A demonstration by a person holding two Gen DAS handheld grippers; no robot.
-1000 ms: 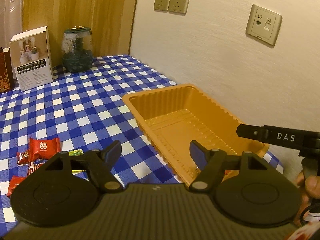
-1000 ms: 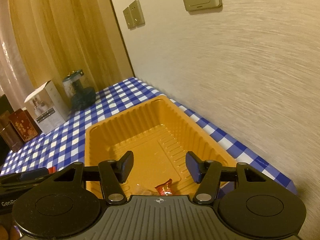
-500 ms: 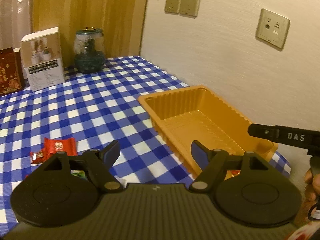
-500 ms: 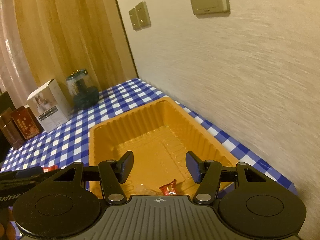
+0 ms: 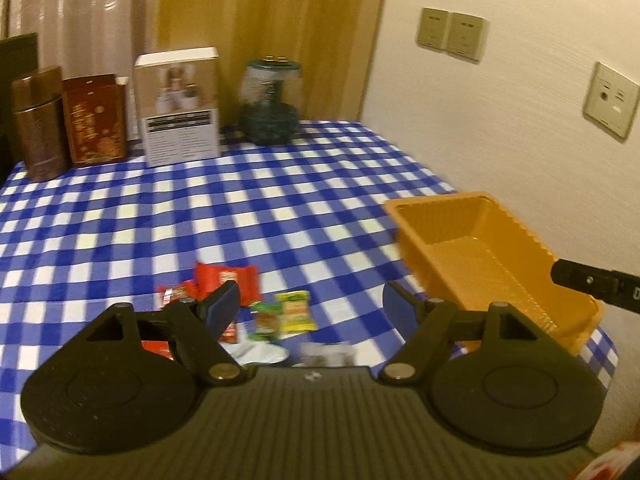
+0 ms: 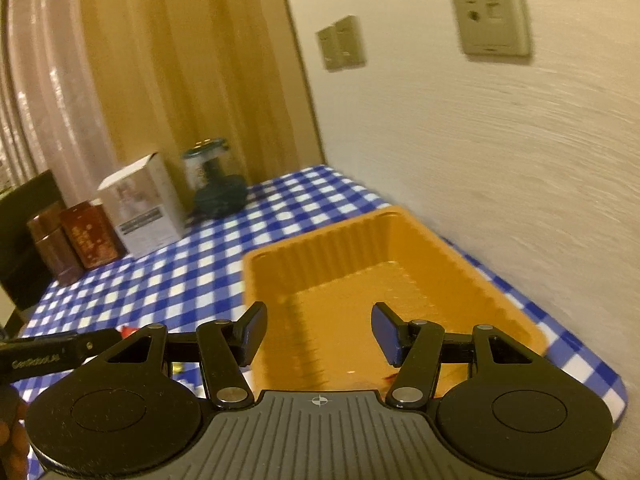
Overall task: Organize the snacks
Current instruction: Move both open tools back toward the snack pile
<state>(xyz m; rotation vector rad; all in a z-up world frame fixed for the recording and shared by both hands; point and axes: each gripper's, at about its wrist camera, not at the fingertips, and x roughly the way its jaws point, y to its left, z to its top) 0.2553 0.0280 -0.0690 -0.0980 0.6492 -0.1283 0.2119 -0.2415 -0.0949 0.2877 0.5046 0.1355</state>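
Tablecloth (image 5: 280, 208): blue & white check. Tray (image 5: 496, 256): orange, ribbed walls; same orange in right wrist view (image 6: 360, 280). Snack packets: one red w/ pale label (image 5: 228, 278), one yellow-green (image 5: 297, 312), one green/red (image 5: 266, 320), small red ones at left (image 5: 174, 294). Box (image 5: 180, 108): white, photo on front, black text panel below. Jar (image 5: 270, 104): clear glass, dark teal base & lid. Red carton (image 5: 96, 120) w/ gold pattern; brown tin (image 5: 38, 128). Wall cream, curtain tan/gold. Both grippers black, blue pads (image 5: 224, 308).
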